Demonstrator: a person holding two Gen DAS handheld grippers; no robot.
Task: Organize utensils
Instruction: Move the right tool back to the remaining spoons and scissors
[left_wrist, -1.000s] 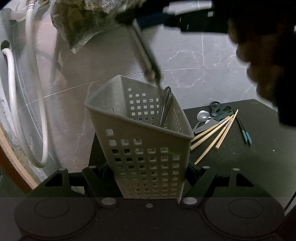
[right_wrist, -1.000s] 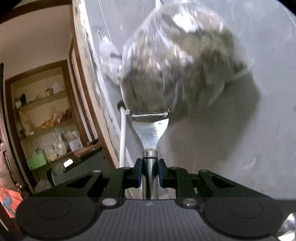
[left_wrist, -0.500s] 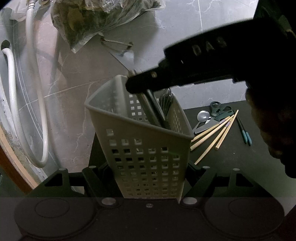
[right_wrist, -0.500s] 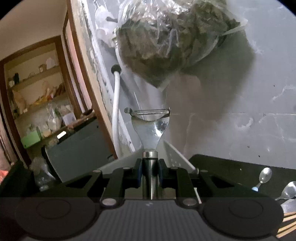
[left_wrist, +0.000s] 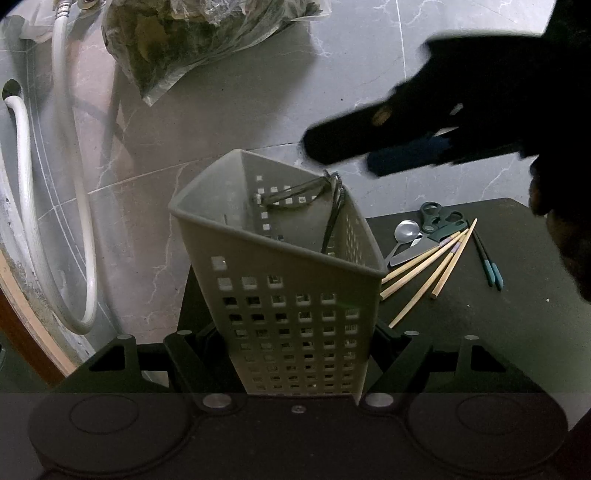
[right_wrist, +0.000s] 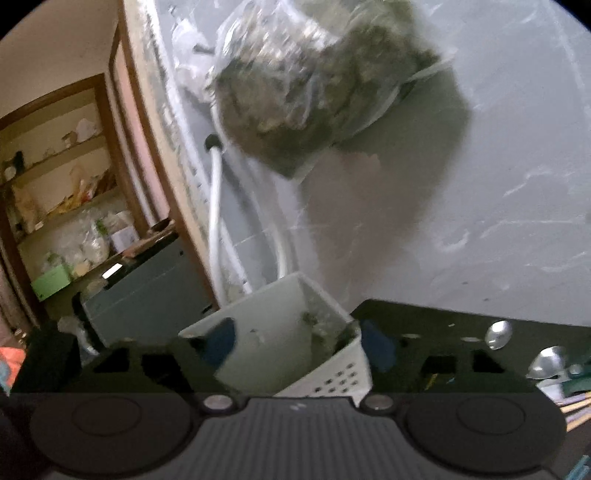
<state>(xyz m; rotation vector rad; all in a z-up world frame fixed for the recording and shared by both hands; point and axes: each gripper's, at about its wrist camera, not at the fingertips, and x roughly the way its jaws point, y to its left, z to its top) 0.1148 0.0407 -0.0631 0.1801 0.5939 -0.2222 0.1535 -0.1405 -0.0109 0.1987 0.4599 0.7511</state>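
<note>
Holding the perforated utensil basket (left_wrist: 291, 295) tilted between its clamped fingers, the left tool (left_wrist: 295, 354) stays at 6 o'clock on the black table (left_wrist: 480, 332), while the right tool (left_wrist: 343, 147), empty and opening above the rim, hovers nearer the leftovers. Chopsticks (left_wrist: 424, 269), scissors (left_wrist: 439, 221) and spoon (left_wrist: 406, 230) lie at 3 o'clock, long axes slanting toward 2. Basket contents are dim; the right fingertips blur.

the left wrist camera looks steeply down, very near the utensil basket (left_wrist: 295, 295) at the table's (left_wrist: 480, 350) left edge. the right wrist camera looks flatter toward the wall, over the same basket (right_wrist: 295, 343); both share the hanging bag (left_wrist: 207, 40) and the hose (left_wrist: 26, 184).
</note>
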